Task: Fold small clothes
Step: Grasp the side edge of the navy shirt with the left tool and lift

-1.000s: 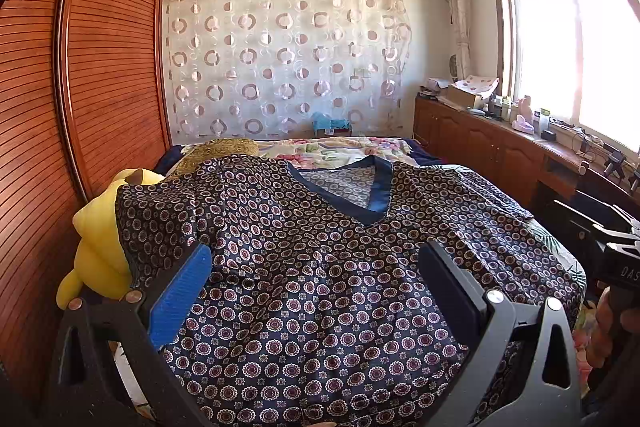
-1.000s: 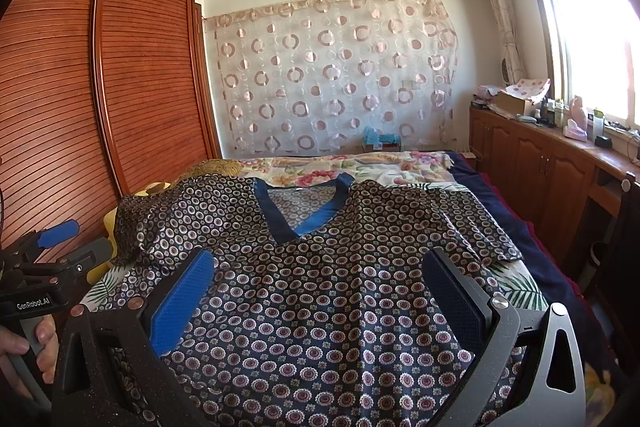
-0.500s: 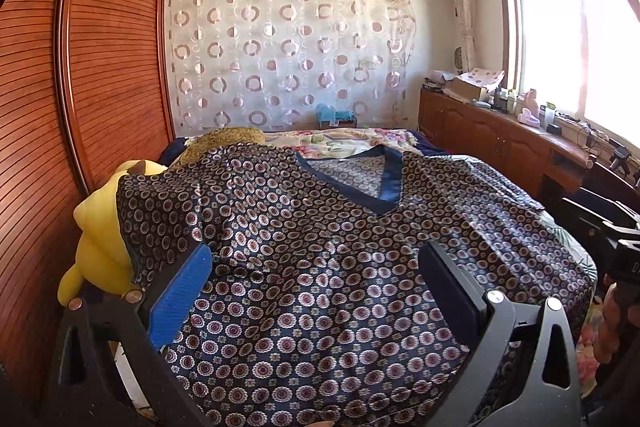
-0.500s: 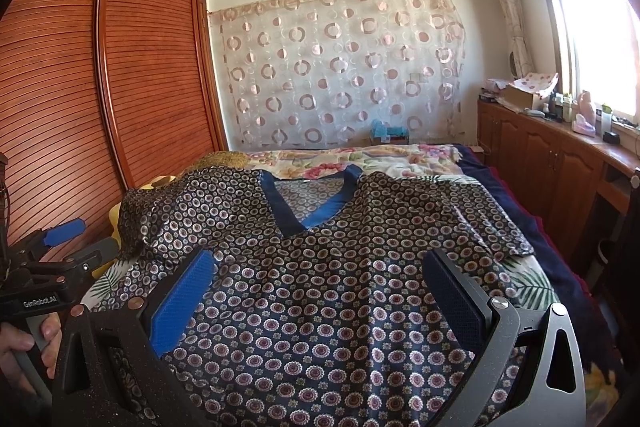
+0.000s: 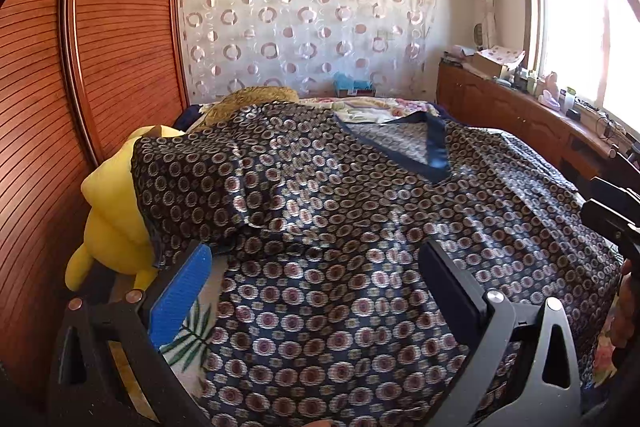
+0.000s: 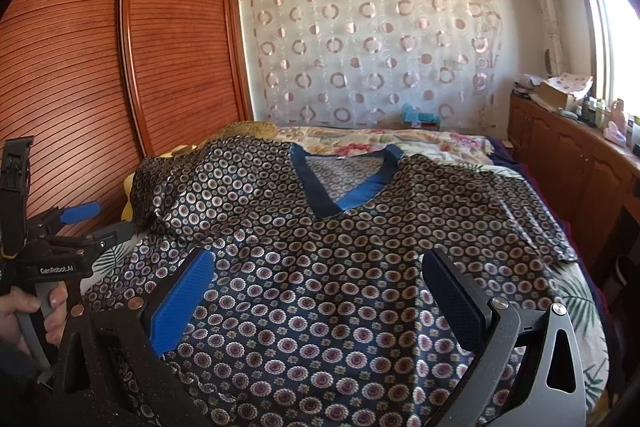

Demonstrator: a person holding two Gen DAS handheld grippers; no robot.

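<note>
A dark blue patterned shirt (image 5: 340, 227) (image 6: 360, 247) with a plain blue V-neck (image 6: 340, 191) lies spread face up on the bed, collar at the far end. Its left sleeve drapes over a yellow plush toy (image 5: 112, 215). My left gripper (image 5: 316, 271) stands open above the shirt's near left part, nothing between its fingers. My right gripper (image 6: 320, 279) is open too, over the near middle of the shirt, holding nothing. The left gripper (image 6: 76, 215) also shows at the left edge of the right wrist view, held by a hand (image 6: 24, 307).
A wooden wardrobe (image 6: 100, 67) runs along the left of the bed. A floral bedsheet (image 6: 380, 139) shows beyond the collar. A wooden cabinet (image 6: 580, 155) with clutter stands under the window on the right. A patterned curtain (image 5: 304, 19) covers the far wall.
Both grippers have shifted left and a bit nearer the bed; the shirt sits larger in both views. The shirt itself lies as before. Both stay open.
</note>
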